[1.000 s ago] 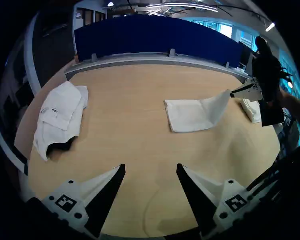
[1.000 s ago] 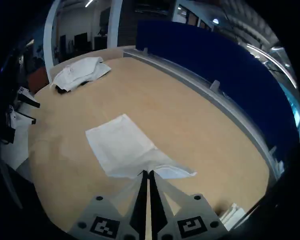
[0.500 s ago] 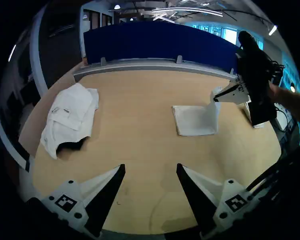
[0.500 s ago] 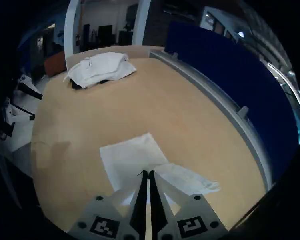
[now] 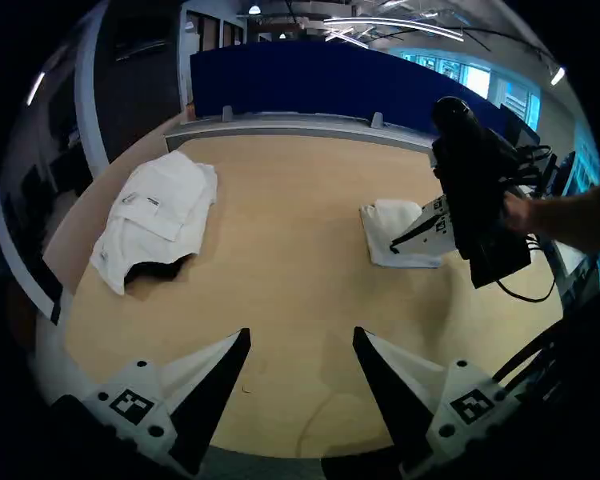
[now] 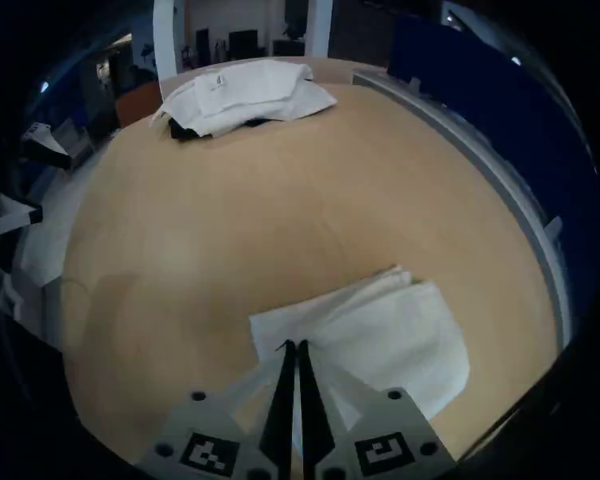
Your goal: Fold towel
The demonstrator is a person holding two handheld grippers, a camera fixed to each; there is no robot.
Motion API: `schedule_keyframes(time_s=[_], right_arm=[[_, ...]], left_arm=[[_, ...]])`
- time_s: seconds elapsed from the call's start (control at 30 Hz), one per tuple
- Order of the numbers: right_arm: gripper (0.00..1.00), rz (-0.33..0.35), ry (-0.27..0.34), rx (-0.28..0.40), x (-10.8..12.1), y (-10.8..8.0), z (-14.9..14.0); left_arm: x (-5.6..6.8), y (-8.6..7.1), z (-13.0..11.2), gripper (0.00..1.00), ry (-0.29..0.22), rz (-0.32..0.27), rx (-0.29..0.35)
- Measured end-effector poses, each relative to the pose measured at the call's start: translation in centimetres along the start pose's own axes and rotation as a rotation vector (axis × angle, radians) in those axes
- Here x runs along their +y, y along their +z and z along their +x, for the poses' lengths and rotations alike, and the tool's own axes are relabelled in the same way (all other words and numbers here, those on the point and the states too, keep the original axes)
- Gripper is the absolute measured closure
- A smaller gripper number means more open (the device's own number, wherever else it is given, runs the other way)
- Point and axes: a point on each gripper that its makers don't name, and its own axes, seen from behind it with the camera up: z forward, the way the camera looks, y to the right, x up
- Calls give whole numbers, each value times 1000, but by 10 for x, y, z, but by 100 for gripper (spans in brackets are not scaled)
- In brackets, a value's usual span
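— Can any writing be read?

— No words can be made out. Black-and-white square marks point(image 5: 132, 406) are stuck on the fingers of the left tool point(image 5: 300, 332). A small tag point(image 5: 132, 198) is seen on the pile of white cloths point(image 5: 160, 208), but it is too small to be read.

— How is the left tool held?

— Its fingers are spread wide apart, and nothing is held between them. It is kept above the near edge of the tabletop point(image 5: 284, 200).

— And the right tool point(image 6: 294, 346)?

— Its fingers are pressed tight together, and the edge of the towel point(image 6: 372, 328) is pinched at their tips.

— Where is the towel found?

— It is laid folded on the tabletop, on the right side in the left gripper view, well apart from the pile of white cloths. The right tool is gripped there by a hand point(image 5: 520, 214).
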Motion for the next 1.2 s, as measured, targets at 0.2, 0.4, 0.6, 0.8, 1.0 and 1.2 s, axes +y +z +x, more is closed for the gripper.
schedule_keyframes(time_s=[0.2, 0.4, 0.6, 0.8, 1.0, 1.2], right_arm=[[96, 3, 16, 4, 0, -2, 0], [89, -1, 32, 16, 4, -7, 2], [42, 3, 43, 32, 5, -16, 2], [31, -12, 72, 41, 9, -27, -5], [31, -34, 104, 38, 13, -37, -19], [31, -62, 130, 27, 16, -50, -41]], left_arm=[[1, 0, 4, 5, 2, -1, 1], [4, -1, 5, 5, 7, -3, 2], [7, 0, 5, 5, 11, -7, 2], [9, 2, 4, 5, 12, -10, 2], [11, 3, 5, 5, 17, -12, 3], [14, 5, 8, 5, 31, -19, 5]])
